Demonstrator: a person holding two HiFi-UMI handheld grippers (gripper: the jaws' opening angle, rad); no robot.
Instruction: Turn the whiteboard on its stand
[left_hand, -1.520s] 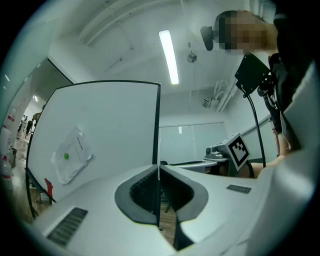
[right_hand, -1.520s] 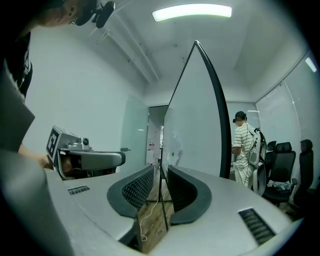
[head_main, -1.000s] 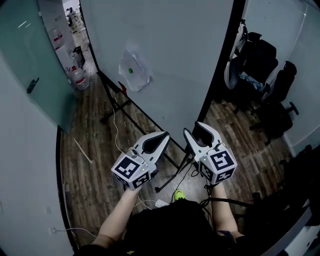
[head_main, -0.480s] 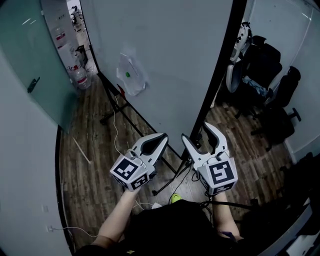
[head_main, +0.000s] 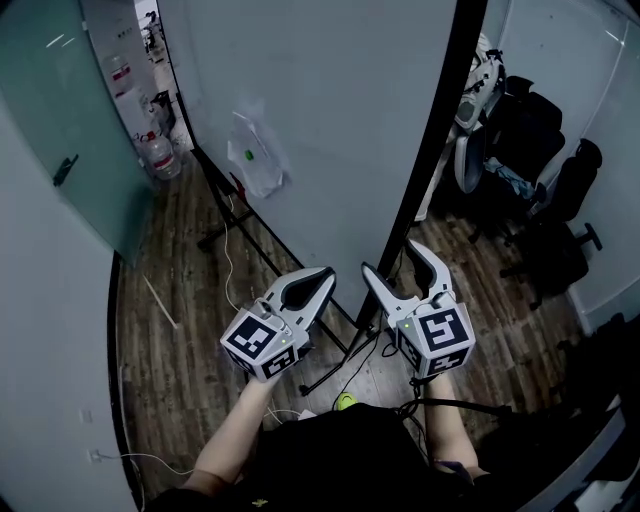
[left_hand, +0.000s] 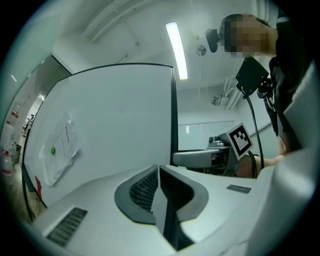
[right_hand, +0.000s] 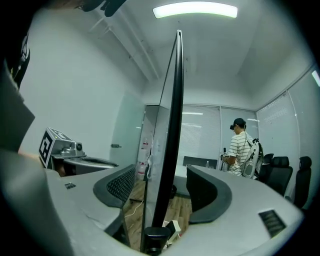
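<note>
Releasing the edge, seemingly | whiteboard (head_main: 330, 130) upright on stand (head_main: 235, 210), edge between right gripper (head_main: 392, 258) jaws, just opened wide, not pressing | left gripper (head_main: 325, 275) jaws shut, empty | next: likely re-clamp, swing further

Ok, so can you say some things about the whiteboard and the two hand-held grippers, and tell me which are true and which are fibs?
1. The right hand-held gripper is squeezing the whiteboard. False: its jaws have just been opening and stand apart, with the board's edge between them, untouched.
2. The left hand-held gripper is shut with nothing in it. True.
3. A sheet with a green dot is stuck on the whiteboard. True.
4. The chairs are red. False: they are black.
</note>
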